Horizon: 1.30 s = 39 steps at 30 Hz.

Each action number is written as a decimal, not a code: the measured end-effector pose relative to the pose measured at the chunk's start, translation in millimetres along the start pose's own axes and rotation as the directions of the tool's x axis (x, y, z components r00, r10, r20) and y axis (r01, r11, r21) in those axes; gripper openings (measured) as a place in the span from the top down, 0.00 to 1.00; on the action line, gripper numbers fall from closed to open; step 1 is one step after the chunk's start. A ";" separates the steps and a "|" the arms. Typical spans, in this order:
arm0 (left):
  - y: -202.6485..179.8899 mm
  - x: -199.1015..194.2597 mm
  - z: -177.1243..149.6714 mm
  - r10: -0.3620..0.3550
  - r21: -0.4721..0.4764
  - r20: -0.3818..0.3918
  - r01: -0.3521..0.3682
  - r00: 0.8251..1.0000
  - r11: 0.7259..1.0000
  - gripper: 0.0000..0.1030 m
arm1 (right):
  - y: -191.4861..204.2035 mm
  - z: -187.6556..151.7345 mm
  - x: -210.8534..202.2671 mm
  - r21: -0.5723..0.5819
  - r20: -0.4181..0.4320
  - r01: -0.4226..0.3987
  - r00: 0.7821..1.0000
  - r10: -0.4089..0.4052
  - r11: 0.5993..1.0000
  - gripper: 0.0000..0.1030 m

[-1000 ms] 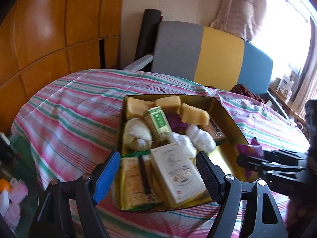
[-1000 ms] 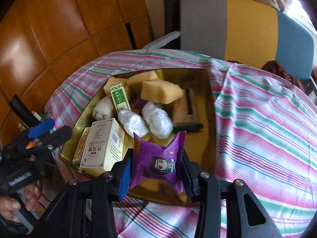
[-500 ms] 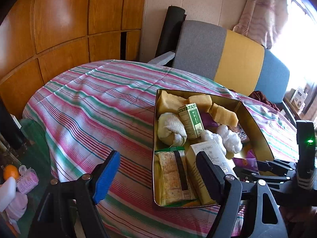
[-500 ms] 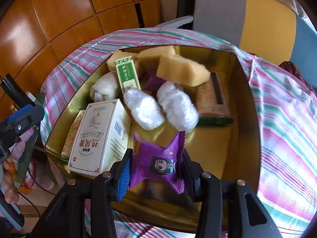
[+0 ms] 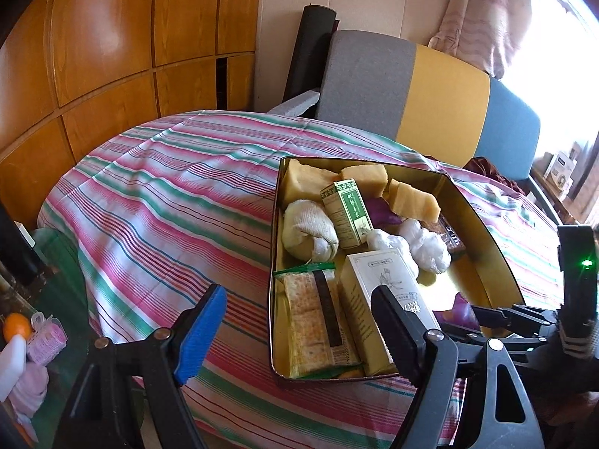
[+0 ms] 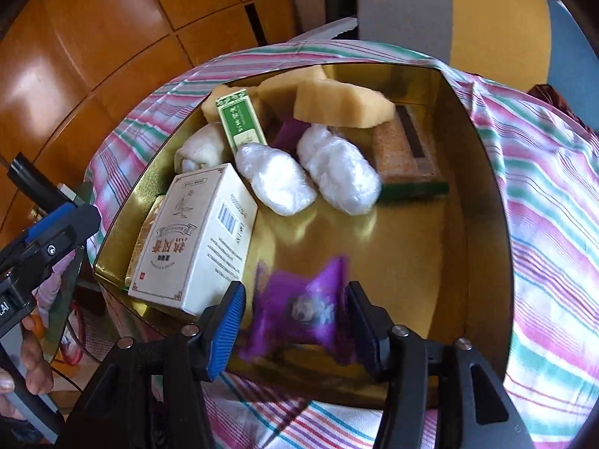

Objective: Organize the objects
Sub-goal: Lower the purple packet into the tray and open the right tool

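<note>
The right claw (image 6: pixel 295 321) has just been opening, and the purple packet (image 6: pixel 299 303) (blurred, apparently dropping) is sitting loose between its jaws over the gold tin's (image 6: pixel 483 202) bare near corner, beside the white box (image 6: pixel 198 235). The left claw (image 5: pixel 295 329) is hanging released beside the tin.

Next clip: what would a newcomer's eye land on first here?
The gold tin crammed with snacks and boxes on the striped tablecloth. Then the blurred purple snack packet between the right gripper jaws, which have just been opening over the tin's bare near corner. The left gripper hovers open.
</note>
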State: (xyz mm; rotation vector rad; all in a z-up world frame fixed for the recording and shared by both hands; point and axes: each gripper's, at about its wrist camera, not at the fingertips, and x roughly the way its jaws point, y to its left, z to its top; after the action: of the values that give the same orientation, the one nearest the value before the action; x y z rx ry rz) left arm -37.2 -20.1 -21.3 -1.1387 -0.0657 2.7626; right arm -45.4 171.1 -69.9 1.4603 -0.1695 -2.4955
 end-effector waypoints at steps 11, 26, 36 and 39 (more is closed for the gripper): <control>2.2 -6.6 -0.6 0.019 0.003 0.018 -0.019 1.000 1.000 0.21 | 20.5 2.4 -32.0 -0.049 0.142 0.061 0.988 -0.054 0.997 0.37; 26.0 -8.8 -1.5 0.062 -0.048 0.015 -0.061 0.998 0.997 0.19 | 67.8 24.5 4.3 -0.146 0.112 -0.045 0.992 0.061 0.988 0.42; 21.9 -16.4 -0.2 0.081 -0.042 0.030 -0.080 0.996 0.996 0.11 | 55.8 18.7 -12.9 -0.077 0.162 -0.007 0.987 0.019 0.997 0.42; 19.2 -20.4 -0.2 0.091 -0.034 0.042 -0.089 0.995 0.995 0.10 | 58.1 12.5 -25.1 -0.079 0.206 0.060 0.978 -0.043 0.995 0.42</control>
State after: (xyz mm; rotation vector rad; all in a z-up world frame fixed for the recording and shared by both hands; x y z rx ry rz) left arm -25.1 -42.2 -9.1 -1.1159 -0.0662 2.8757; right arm -35.8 121.6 -29.7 1.1888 -0.0612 -2.6574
